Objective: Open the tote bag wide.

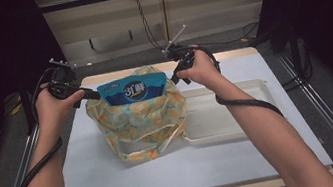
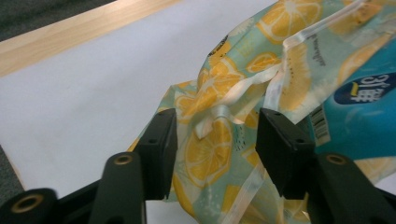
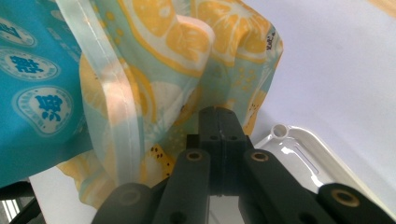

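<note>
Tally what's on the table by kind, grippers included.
Lemon-print bag: 1
Blue packet sticking out of the bag: 1
White tray: 1
Grippers: 2, left gripper and right gripper, one at each side of the bag's mouth
Total: 5

High view looks down; both claw views closely share the bag (image 1: 138, 118).

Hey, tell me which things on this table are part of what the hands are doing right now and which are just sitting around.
In use:
- lemon-print bag, its rim between the left tongs, which stand apart
- blue packet sticking out of the bag
- right tongs, shut at the bag's other edge

Lying about:
- white tray beside the bag
- white mat beneath it all
</note>
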`<state>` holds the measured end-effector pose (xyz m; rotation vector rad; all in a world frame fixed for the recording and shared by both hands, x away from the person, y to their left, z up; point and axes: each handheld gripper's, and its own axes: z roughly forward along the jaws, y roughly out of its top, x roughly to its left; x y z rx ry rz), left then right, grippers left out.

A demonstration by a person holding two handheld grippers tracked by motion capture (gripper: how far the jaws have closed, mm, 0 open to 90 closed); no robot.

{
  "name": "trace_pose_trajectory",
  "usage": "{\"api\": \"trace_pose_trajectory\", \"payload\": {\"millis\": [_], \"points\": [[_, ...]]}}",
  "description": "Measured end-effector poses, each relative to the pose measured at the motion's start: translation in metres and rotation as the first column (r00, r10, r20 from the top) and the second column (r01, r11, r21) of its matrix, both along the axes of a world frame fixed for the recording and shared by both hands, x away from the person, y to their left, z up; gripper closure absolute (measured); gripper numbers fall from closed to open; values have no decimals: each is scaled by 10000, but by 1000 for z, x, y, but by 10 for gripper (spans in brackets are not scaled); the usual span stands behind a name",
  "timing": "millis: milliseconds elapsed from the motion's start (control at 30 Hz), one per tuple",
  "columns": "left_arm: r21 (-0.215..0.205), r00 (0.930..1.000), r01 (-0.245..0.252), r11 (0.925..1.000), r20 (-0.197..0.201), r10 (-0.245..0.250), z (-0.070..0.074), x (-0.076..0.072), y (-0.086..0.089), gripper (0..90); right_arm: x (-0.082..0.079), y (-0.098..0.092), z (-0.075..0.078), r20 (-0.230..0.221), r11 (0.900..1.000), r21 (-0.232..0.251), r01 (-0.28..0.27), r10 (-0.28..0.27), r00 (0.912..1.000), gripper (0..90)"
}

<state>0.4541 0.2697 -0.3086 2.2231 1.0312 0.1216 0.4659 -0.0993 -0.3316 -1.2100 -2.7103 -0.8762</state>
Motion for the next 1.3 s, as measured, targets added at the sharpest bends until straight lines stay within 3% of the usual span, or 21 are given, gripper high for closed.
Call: {"api": "trace_pose_trajectory", "payload": {"millis": [133,267,433,500,600,667,733,800,867,967,1300], "points": [[159,9999,172,9997,18,-172,-2,-5,4,387,-2,-1,0,-20,10000,-19,-6,6,10000,900],[-47,9997,223,9997,114,-223,-8,-11,6,319,-3,-2,0,41,10000,19,22,-23,10000,900],[128,9977,658,9978,139,-660,-12,-15,7,326,-3,-4,-1,123,9999,63,103,-104,9999,900],[173,9967,795,9967,176,-798,-13,-15,6,357,-3,-5,-1,101,9999,75,88,-89,9999,900],[227,9953,966,9951,71,-968,-14,-15,1,504,-3,-4,-1,107,9999,75,66,-67,9999,900],[502,9939,1105,9926,1,-1107,-14,-15,0,658,-3,-5,-1,128,10000,58,50,-51,9999,900],[73,9918,1271,9919,-116,-1271,-13,-14,-2,823,-3,-6,1,63,9998,135,154,-155,9999,900],[-32,9912,1297,9915,-278,-1297,-11,-13,-3,895,-4,-8,2,111,9999,142,90,-91,9999,900],[-48,9915,1261,9920,-316,-1262,-10,-12,-5,900,-5,-10,5,61,9994,294,168,-170,9998,884],[-137,9924,1170,9930,-362,-1174,-9,-11,-8,900,-7,-13,9,125,9997,169,178,-180,9998,818],[13,9928,1106,9939,-466,-1105,-7,-5,-14,900,-17,-22,25,260,9999,-105,-75,78,9996,714]]}}
